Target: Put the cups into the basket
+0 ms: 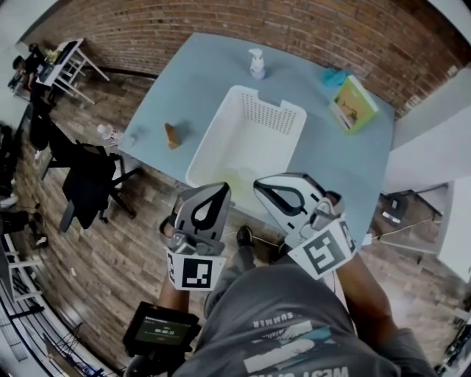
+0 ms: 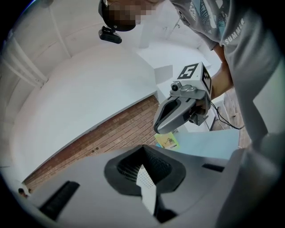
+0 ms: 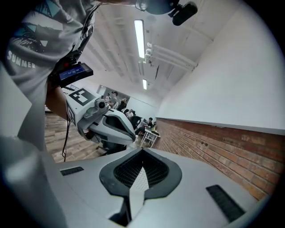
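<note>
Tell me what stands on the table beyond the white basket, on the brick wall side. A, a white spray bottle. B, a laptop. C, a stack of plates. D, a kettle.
A: a white spray bottle stands upright on the blue table, past the far end of the white basket, toward the brick wall.

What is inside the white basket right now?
Mostly bare white floor shows in the white basket, plus a faint yellowish patch too blurred to identify. The left gripper and right gripper cover part of its near rim.
</note>
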A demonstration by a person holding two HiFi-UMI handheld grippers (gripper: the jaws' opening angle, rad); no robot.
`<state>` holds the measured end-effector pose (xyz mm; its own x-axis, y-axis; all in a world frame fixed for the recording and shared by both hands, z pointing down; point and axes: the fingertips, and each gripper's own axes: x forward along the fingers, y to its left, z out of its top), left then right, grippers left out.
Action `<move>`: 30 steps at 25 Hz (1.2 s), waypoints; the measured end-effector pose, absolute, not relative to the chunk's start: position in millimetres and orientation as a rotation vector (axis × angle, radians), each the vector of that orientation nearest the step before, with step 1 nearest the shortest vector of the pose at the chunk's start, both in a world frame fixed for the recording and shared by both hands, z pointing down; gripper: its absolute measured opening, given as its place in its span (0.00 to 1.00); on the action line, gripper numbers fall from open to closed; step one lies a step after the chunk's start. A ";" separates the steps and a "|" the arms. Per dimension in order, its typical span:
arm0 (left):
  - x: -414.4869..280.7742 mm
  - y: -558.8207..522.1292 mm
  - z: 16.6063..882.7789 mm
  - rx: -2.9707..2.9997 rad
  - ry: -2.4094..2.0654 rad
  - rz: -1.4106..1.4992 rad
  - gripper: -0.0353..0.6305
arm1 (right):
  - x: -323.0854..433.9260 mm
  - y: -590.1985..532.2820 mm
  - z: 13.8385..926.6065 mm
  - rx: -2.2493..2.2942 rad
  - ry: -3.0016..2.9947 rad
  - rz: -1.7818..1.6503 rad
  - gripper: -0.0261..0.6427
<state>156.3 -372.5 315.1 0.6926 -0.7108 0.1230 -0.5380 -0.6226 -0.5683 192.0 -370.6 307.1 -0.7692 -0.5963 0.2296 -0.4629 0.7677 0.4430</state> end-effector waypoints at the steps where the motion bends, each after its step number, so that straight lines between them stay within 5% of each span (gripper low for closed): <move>1: 160.7 -371.5 312.4 -2.400 0.953 -0.460 0.05 | 196.7 -367.9 303.6 0.821 -2.604 -0.521 0.06; 30: 249.0 -319.1 298.8 -2.367 0.916 -0.429 0.05 | 298.5 -298.1 294.9 0.906 -2.592 -0.512 0.06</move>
